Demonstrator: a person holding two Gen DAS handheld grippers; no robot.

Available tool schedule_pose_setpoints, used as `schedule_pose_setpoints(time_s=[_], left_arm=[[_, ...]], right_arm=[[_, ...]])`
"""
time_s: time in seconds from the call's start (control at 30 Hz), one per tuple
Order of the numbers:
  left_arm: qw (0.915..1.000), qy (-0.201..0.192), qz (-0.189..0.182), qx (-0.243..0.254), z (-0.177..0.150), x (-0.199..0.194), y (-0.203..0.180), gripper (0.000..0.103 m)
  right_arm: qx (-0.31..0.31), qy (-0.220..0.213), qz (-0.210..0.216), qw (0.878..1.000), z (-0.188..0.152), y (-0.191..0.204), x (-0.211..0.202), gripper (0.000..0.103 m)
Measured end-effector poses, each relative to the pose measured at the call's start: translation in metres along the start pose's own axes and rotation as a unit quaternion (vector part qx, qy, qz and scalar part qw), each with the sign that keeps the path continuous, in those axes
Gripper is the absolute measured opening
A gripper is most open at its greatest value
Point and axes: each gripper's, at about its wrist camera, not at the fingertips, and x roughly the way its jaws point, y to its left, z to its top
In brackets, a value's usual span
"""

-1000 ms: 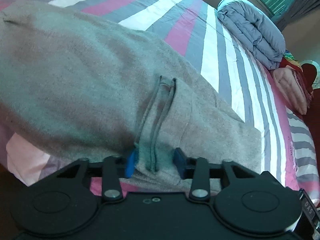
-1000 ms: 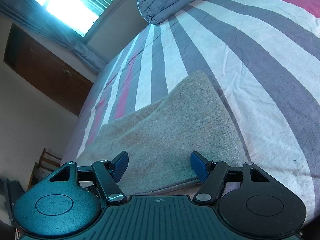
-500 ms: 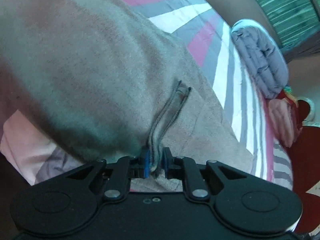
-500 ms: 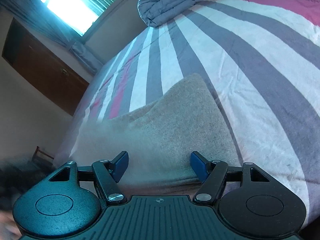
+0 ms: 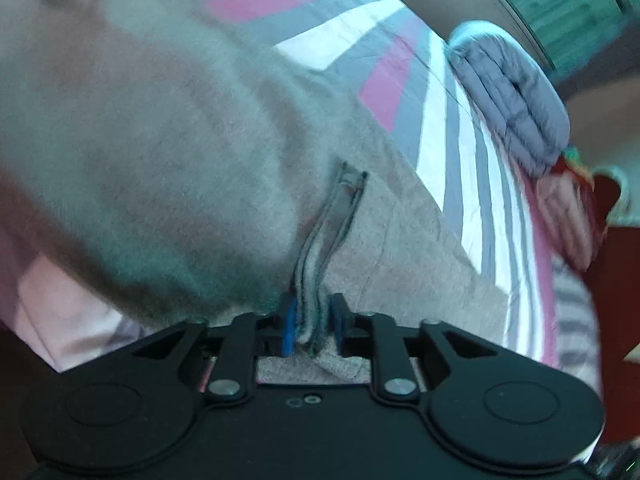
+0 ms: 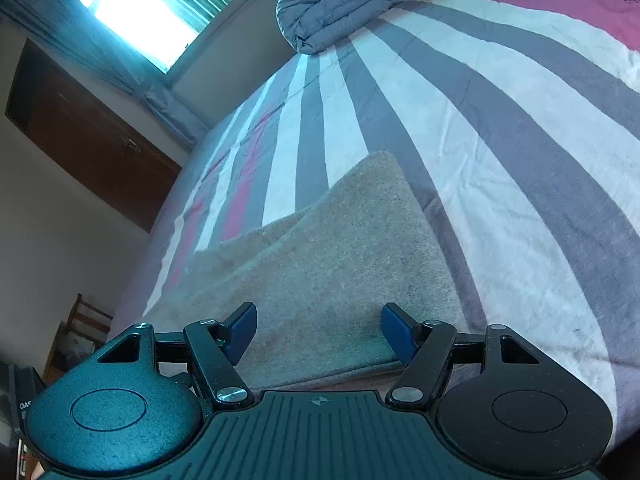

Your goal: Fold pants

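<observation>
Striped bedspread [image 6: 500, 128] w/ grey, white & pink bands fills most of both views, spread flat over the bed. On it lie the grey pants [image 5: 180, 140], a soft fleecy fabric; in the left wrist view they cover the left & centre of the frame, blurred in the near part, w/ a bunched ridge of layered edges running from mid-frame down to the tool. In the right wrist view the pants [image 6: 320, 272] show as a flat folded slab w/ a rounded far corner, lower edge right at the tool. Grey puffy quilt [image 6: 340, 4] sits folded at the far end of the bed, well apart from the pants; same quilt [image 5: 516, 112] at upper right in left view, w/ pink & red items beside it, too blurred to ID. Dark wooden door [image 6: 88, 144] & bright window [image 6: 140, 4] on the wall beyond the bed. Left gripper [image 5: 313, 326] is clamped tight on the pants' bunched ridge, blue pads pressing the fabric from both sides. Right gripper [image 6: 319, 330] has pads spread wide, above the pants' near edge, nothing betw. them held.
</observation>
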Motion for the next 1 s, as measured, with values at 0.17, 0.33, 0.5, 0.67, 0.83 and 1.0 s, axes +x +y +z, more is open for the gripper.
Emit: schedule_pose_setpoints(time_s=[0.17, 0.33, 0.5, 0.67, 0.83, 1.0], left_arm=[[0.9994, -0.034, 0.003, 0.007, 0.008, -0.018, -0.018, 0.080], [0.9990, -0.045, 0.006, 0.002, 0.019, -0.035, -0.013, 0.079], [0.9982, -0.049, 0.031, -0.016, 0.025, -0.038, 0.003, 0.077], [0.9979, -0.046, 0.038, -0.028, 0.025, -0.041, 0.015, 0.077], [0.9974, -0.047, 0.038, -0.040, 0.030, -0.043, 0.025, 0.077], [0.9967, -0.049, 0.039, -0.051, 0.034, -0.044, 0.036, 0.077]], right_arm=[[-0.006, 0.006, -0.005, 1.000, -0.002, 0.005, 0.004, 0.069], [-0.011, 0.004, -0.003, 1.000, -0.005, 0.011, 0.003, 0.069], [-0.155, 0.027, 0.015, 0.987, -0.022, 0.051, 0.008, 0.069], [-0.279, 0.064, 0.058, 0.956, -0.051, 0.097, 0.028, 0.068], [-0.358, 0.103, 0.079, 0.925, -0.072, 0.128, 0.058, 0.038], [-0.403, 0.101, 0.069, 0.907, -0.088, 0.136, 0.080, 0.038]])
